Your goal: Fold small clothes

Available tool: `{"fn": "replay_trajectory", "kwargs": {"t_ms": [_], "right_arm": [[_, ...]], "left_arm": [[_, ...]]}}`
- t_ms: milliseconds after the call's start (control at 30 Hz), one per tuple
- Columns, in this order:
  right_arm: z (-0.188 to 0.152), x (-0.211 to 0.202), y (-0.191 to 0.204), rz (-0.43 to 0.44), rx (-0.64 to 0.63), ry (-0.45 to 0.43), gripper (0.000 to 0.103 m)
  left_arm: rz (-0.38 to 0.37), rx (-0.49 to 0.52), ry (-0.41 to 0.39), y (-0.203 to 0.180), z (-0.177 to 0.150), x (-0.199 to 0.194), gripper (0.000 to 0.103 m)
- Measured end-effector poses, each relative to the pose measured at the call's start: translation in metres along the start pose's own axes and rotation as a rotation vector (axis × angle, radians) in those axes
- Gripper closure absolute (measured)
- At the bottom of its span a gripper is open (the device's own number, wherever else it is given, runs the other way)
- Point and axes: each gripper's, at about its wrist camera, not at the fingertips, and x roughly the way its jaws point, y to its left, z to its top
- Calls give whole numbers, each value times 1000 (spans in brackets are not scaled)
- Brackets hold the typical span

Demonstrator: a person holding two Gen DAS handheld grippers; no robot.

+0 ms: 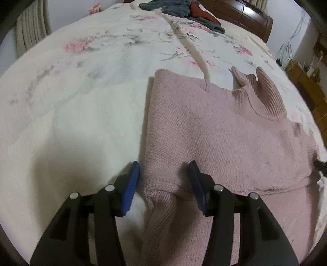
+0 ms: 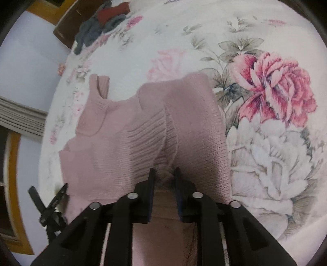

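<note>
Right claw [image 2: 164, 173] is clamped on a bunched fold of the pink sweater [image 2: 126, 135] on my flowered bedspread [image 2: 265, 143], while my left claw [image 1: 163, 174] gapes wide over its near corner.

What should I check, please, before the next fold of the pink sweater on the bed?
1. Right tool shut on the sweater: ok, knit bunched between its fingers.
2. Left tool gripping: not ok, it is open, astride the sweater's edge.
3. Left side already folded in: ok, straight edge in the left view.
4. Collar lying flat: cannot tell, it looks partly raised.
5. Blanket free beside the sweater: ok.
6. Grey and red clothes out of the way: ok, far at the headboard.
</note>
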Motion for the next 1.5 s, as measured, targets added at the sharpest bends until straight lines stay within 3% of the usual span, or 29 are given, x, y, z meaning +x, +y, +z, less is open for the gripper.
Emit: {"fn": "replay_trajectory", "kwargs": {"t_ms": [33,67,200,233,333,500,667,767,867,933,1000,1133,1200,1333,1500], "right_arm": [[0,-1,-2,24,8,6,64],[0,-1,-3,55,16,11,58],[1,8,3,20,-5,34,56],[2,10,5,16,-6,33,59],[3,10,12,17,-22,30,93],[-5,-7,16,10,-60,-5,95],[-15,4,4,-53,-59,41,95],[-16,10,-5,-32,-25,46,95],[-17,10,-4,-43,-42,47,96],[-16,11,-4,-43,-46,53,95],[-15,8,-3,-31,-39,46,93],[-13,-21,9,-124,-109,-62,69],[-6,-32,20,-137,-163,-100,64],[20,-28,52,-84,-224,-102,54],[63,11,110,-26,-303,-68,43]], "left_arm": [[10,25,-22,-5,1,-6,51],[11,43,-35,-9,3,-9,51],[-21,44,-32,-23,9,-8,47],[-26,41,-27,-25,10,-6,47],[-23,46,-25,-32,13,-2,47],[8,66,5,-28,13,8,47],[-16,48,19,-17,11,14,43],[-18,49,24,-17,11,15,42],[-9,40,39,-13,11,19,34],[-47,1,44,-6,11,21,32],[-56,3,39,-5,11,19,33],[-31,68,12,-11,17,5,34],[-38,77,-15,-14,27,-4,34],[-82,81,-46,-31,60,-10,34],[-191,83,14,-73,107,19,33]]}}
